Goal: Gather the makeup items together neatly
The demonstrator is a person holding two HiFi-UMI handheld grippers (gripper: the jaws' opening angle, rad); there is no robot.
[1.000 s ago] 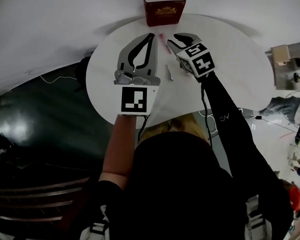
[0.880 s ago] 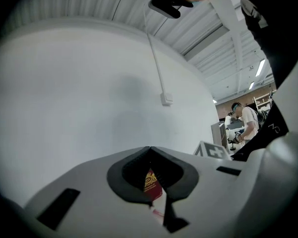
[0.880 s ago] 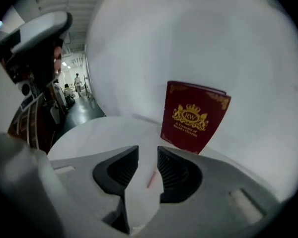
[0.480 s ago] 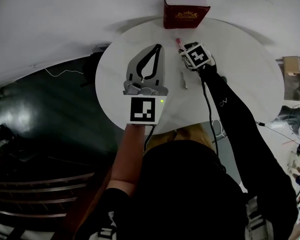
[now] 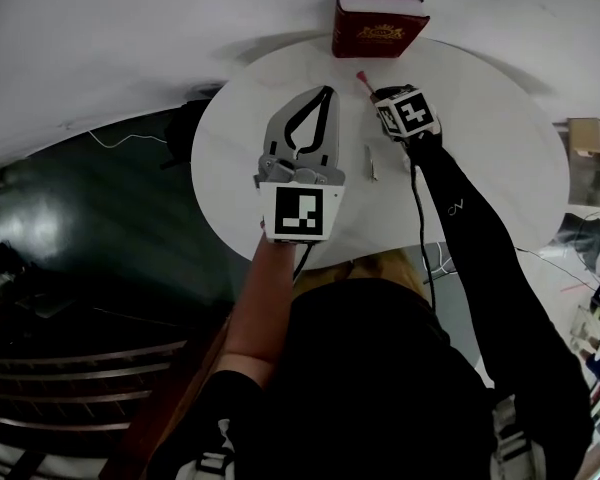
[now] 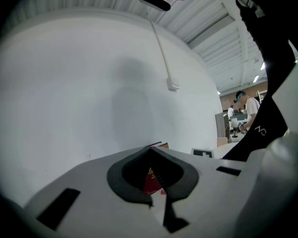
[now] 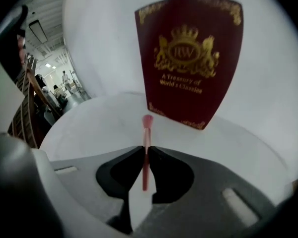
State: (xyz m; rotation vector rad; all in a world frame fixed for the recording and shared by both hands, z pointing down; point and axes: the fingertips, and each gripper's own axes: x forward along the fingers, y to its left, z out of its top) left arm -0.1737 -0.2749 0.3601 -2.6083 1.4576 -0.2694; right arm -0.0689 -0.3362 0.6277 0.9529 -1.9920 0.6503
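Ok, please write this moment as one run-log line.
right gripper: jaws just closing, pads on pink brush | left gripper: shut, empty | small pale item: on table

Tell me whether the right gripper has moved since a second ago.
Yes. The right gripper has dropped toward the round white table, nearer the dark red hardcover book; its jaws have just been closing on the pink makeup brush.

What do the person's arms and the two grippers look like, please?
The left gripper and right gripper are light grey with black-lined tongs, and each carries a cube bearing black-and-white square markers. The left arm is bare below a short black sleeve. The right arm wears a long black sleeve with a small white logo. A thin dark cable trails beside it.
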